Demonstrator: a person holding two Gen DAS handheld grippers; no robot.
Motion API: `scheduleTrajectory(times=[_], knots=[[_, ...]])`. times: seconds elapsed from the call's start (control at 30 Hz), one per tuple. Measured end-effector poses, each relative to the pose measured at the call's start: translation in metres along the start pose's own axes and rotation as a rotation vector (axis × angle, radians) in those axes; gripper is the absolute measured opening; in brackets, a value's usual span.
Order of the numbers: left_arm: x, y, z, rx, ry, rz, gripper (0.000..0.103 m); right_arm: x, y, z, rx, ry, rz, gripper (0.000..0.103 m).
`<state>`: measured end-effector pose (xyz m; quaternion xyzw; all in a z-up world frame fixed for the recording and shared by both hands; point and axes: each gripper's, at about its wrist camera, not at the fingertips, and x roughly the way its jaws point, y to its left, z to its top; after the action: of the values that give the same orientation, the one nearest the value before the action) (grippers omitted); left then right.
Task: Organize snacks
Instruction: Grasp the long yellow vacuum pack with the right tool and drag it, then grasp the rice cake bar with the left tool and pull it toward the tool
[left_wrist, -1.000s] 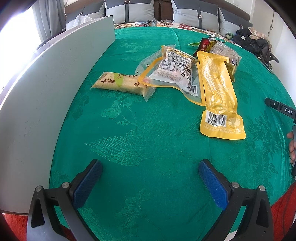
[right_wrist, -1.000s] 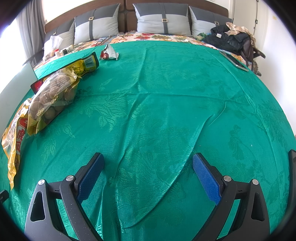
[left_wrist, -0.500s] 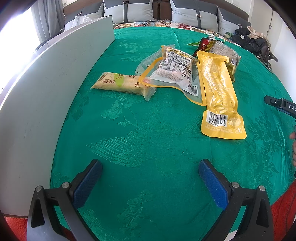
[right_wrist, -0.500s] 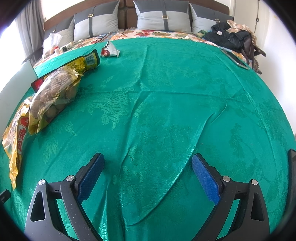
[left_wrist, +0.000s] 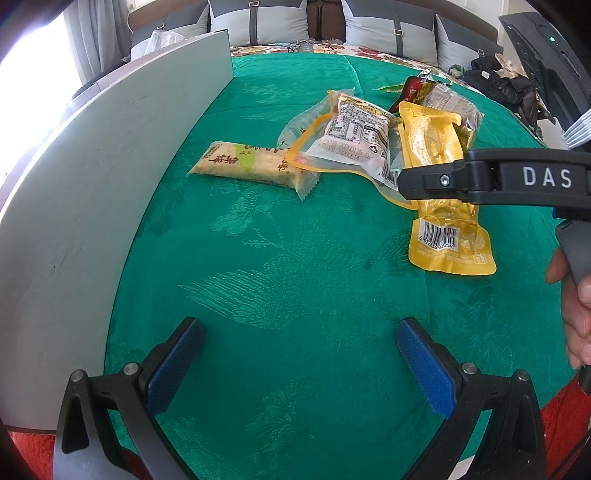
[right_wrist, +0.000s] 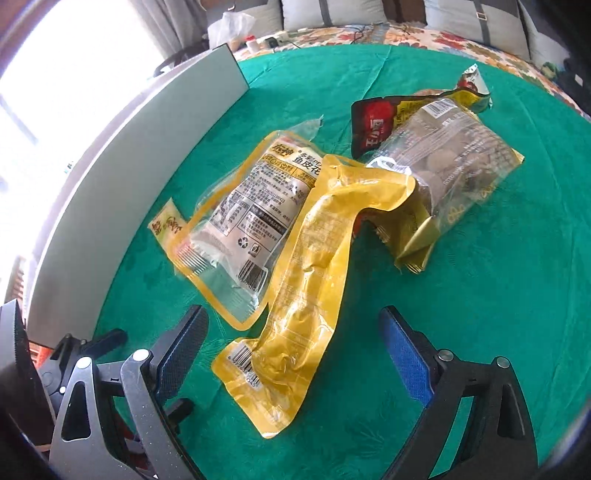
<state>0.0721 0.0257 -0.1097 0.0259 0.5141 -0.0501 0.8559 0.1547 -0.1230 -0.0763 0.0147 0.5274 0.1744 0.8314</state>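
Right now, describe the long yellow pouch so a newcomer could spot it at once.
On the green tablecloth, beside the upright grey board, snack packets lie in a heap. The long yellow pouch runs from the heap toward the right gripper, whose jaws are closing. Unlike its clear-windowed neighbours, it is opaque yellow, narrow, with a barcode at its near end.

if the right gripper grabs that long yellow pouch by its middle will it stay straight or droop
The long yellow pouch will probably droop: it already bends and wrinkles over the packs beneath. Its glossy film may slip between the pads. It looks light, so it might drag the clear peanut bag it overlaps.
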Motion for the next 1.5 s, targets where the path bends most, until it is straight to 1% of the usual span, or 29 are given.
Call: scheduleTrajectory(times=[0.03,0.07,0.1,0.13,0.2,0.33,0.37,0.43,0.53,0.6,0.63,0.67,0.7,0.77,0.83,0.9,0.93,1.07,1.17,1.2,1.23,1.27,1.3,1.33,1.37,1.4,1.43,1.47,1.5], knots=[[0.0,0.0,0.0,0.0,-0.001,0.0,0.103,0.004,0.004,0.001,-0.018,0.011,-0.016,0.073],[0.0,0.0,0.0,0.0,-0.001,0.0,0.103,0.004,0.008,0.001,-0.045,0.004,-0.056,0.053],[0.0,0.0,0.0,0.0,-0.001,0.0,0.103,0.006,0.01,0.002,-0.062,0.01,-0.074,0.045],[0.0,0.0,0.0,0.0,-0.001,0.0,0.103,0.005,0.009,0.002,-0.06,0.016,-0.062,0.04],[0.0,0.0,-0.001,0.001,-0.001,0.0,0.103,-0.002,0.002,-0.001,-0.05,0.024,-0.043,0.038],[0.0,0.0,-0.001,0.0,-0.003,0.0,0.103,-0.025,-0.02,-0.015,-0.097,0.012,-0.094,0.031],[0.0,0.0,-0.001,-0.001,-0.004,0.0,0.103,-0.031,-0.027,-0.02,-0.104,0.011,-0.105,0.027],[0.0,0.0,0.0,-0.005,-0.006,0.003,0.103,-0.045,-0.044,-0.032,-0.105,0.0,-0.134,0.027],[0.001,0.0,0.001,-0.021,-0.012,0.01,0.103,-0.064,-0.072,-0.047,-0.072,-0.054,-0.192,0.027],[0.002,0.0,0.002,-0.031,-0.011,0.012,0.103,-0.072,-0.09,-0.052,-0.03,-0.112,-0.224,0.032],[0.003,0.001,0.004,-0.036,-0.005,0.011,0.103,-0.073,-0.097,-0.054,-0.013,-0.14,-0.248,0.045],[0.003,0.002,0.005,-0.044,0.002,0.003,0.103,-0.073,-0.106,-0.056,0.012,-0.158,-0.257,0.069],[0.002,0.006,0.007,-0.067,0.008,-0.011,0.103,-0.072,-0.114,-0.058,0.043,-0.167,-0.257,0.077],[0.0,0.02,0.014,-0.175,0.016,-0.074,0.103,-0.07,-0.129,-0.064,0.107,-0.201,-0.199,0.079],[0.0,0.039,0.027,-0.333,0.026,-0.148,0.102,-0.07,-0.14,-0.069,0.172,-0.233,-0.155,0.082],[0.004,0.054,0.044,-0.458,0.031,-0.189,0.102,-0.071,-0.141,-0.074,0.175,-0.281,-0.165,0.083],[0.007,0.058,0.054,-0.498,0.033,-0.19,0.102,-0.071,-0.139,-0.075,0.175,-0.292,-0.168,0.083],[0.027,0.068,0.091,-0.644,0.03,-0.113,0.102,-0.071,-0.138,-0.076,0.177,-0.295,-0.166,0.083],[0.048,0.07,0.105,-0.752,0.036,-0.022,0.101,-0.07,-0.136,-0.075,0.175,-0.293,-0.163,0.085],[0.048,0.067,0.109,-0.75,0.005,0.031,0.1,-0.071,-0.138,-0.076,0.174,-0.293,-0.163,0.085],[0.052,0.065,0.112,-0.74,0.001,0.06,0.092,-0.071,-0.138,-0.076,0.174,-0.293,-0.162,0.085],[0.053,0.06,0.115,-0.707,-0.011,0.093,0.08,-0.072,-0.139,-0.077,0.175,-0.293,-0.16,0.085],[0.052,0.057,0.116,-0.671,-0.049,0.077,0.073,-0.072,-0.14,-0.078,0.175,-0.294,-0.158,0.085],[0.05,0.053,0.115,-0.633,-0.081,0.038,0.051,-0.072,-0.141,-0.079,0.175,-0.294,-0.157,0.085],[0.048,0.049,0.114,-0.581,-0.097,0.013,0.036,-0.072,-0.141,-0.079,0.176,-0.294,-0.156,0.085],[0.045,0.043,0.114,-0.513,-0.099,0.025,0.032,-0.072,-0.141,-0.079,0.175,-0.294,-0.157,0.085],[0.042,0.036,0.112,-0.433,-0.095,0.051,0.017,-0.072,-0.141,-0.079,0.175,-0.294,-0.157,0.085],[0.039,0.031,0.109,-0.359,-0.084,0.047,0.016,-0.072,-0.141,-0.079,0.175,-0.294,-0.156,0.086],[0.038,0.028,0.104,-0.3,-0.068,0.014,0.016,-0.072,-0.141,-0.078,0.175,-0.293,-0.155,0.086]])
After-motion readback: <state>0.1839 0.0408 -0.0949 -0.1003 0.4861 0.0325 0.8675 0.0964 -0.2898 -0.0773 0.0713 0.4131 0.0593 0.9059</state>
